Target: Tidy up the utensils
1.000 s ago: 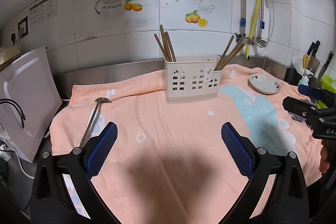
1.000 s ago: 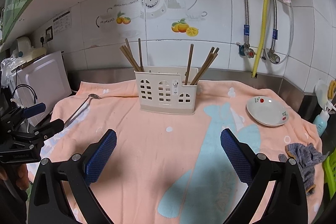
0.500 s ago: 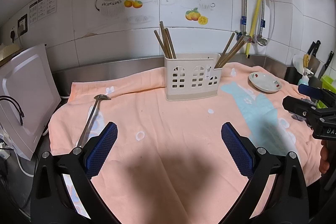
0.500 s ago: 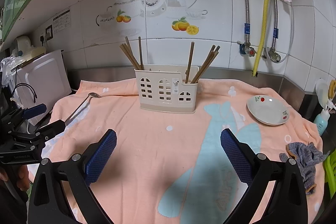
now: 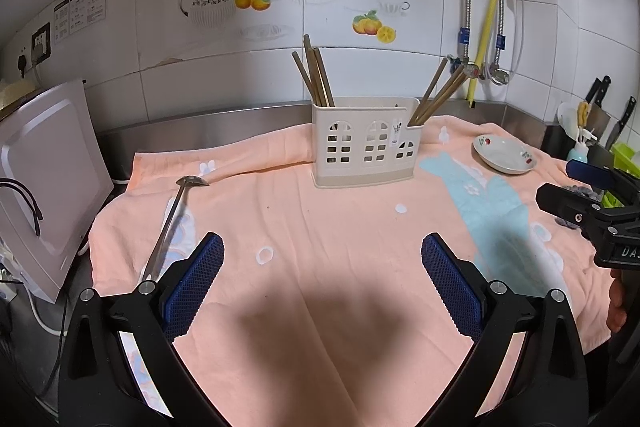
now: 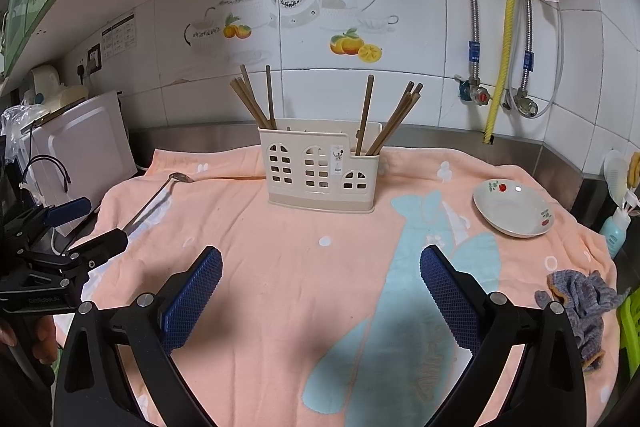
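Observation:
A cream utensil holder [image 5: 366, 145] [image 6: 320, 167] stands upright on the peach towel, with brown chopsticks [image 5: 316, 77] [image 6: 256, 99] leaning in its left and right compartments. A long metal ladle [image 5: 172, 219] [image 6: 156, 199] lies flat on the towel's left side, bowl end toward the wall. My left gripper [image 5: 322, 279] hovers open above the near towel, its left finger close to the ladle's handle end. My right gripper [image 6: 320, 287] is open and empty over the towel's middle, well short of the holder.
A white dish [image 6: 514, 207] [image 5: 504, 155] sits right of the holder. A grey rag [image 6: 580, 303] lies at the towel's right edge. A white appliance [image 5: 44, 187] stands at the left. Knives [image 5: 600, 99] and a bottle [image 6: 614, 231] line the far right. Tiled wall with pipes [image 6: 500, 27] behind.
Both views have drawn back and risen slightly; the holder and ladle appear a little lower and farther. Both grippers stay open and empty.

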### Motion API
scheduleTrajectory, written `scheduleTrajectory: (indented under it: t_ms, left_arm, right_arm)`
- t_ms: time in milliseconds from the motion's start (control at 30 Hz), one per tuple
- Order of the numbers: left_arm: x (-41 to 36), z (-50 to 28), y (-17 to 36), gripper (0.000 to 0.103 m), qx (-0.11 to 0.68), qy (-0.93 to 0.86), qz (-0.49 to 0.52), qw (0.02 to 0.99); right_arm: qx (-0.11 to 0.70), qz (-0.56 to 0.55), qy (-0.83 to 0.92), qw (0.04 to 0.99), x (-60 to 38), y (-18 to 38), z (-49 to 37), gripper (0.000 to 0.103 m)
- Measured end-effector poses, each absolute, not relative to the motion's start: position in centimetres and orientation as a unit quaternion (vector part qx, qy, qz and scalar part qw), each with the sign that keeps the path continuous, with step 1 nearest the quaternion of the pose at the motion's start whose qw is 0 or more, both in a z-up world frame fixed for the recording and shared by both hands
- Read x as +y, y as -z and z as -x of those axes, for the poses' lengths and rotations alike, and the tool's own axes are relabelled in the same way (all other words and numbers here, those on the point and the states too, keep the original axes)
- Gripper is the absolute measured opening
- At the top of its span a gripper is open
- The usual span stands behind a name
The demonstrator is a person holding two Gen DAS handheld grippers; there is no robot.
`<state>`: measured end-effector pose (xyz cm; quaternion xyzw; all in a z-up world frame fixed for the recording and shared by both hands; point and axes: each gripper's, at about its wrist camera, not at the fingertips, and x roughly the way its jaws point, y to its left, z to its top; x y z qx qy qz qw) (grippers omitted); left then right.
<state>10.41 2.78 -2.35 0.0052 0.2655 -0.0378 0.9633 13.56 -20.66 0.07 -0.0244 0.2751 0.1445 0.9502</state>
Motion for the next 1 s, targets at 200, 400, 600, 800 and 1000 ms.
scheduleTrajectory:
  t_ms: [200, 400, 600, 800, 1000]
  left_arm:
    - [2.72, -10.55, 2.61, 0.098, 0.268, 0.039, -0.004, 0.963]
    - [2.71, -10.68, 2.62, 0.098, 0.269, 0.04, -0.004, 0.962]
    - [2.72, -10.67, 2.6, 0.098, 0.269, 0.039, -0.004, 0.962]
    - [2.73, -10.64, 2.61, 0.098, 0.269, 0.038, -0.004, 0.962]
    - [2.74, -10.72, 2.58, 0.098, 0.269, 0.04, -0.003, 0.962]
  right_arm:
    - [0.276, 0.024, -0.146, 0.95, -20.7, 0.01, -13.6, 0.096]
    - [0.278, 0.024, -0.146, 0.949, -20.61, 0.1, -13.65, 0.096]
    - [0.278, 0.025, -0.146, 0.949, -20.54, 0.24, -13.71, 0.096]
    - [0.278, 0.024, -0.148, 0.949, -20.56, 0.24, -13.71, 0.096]
    - [0.279, 0.024, -0.148, 0.949, -20.53, 0.18, -13.73, 0.096]
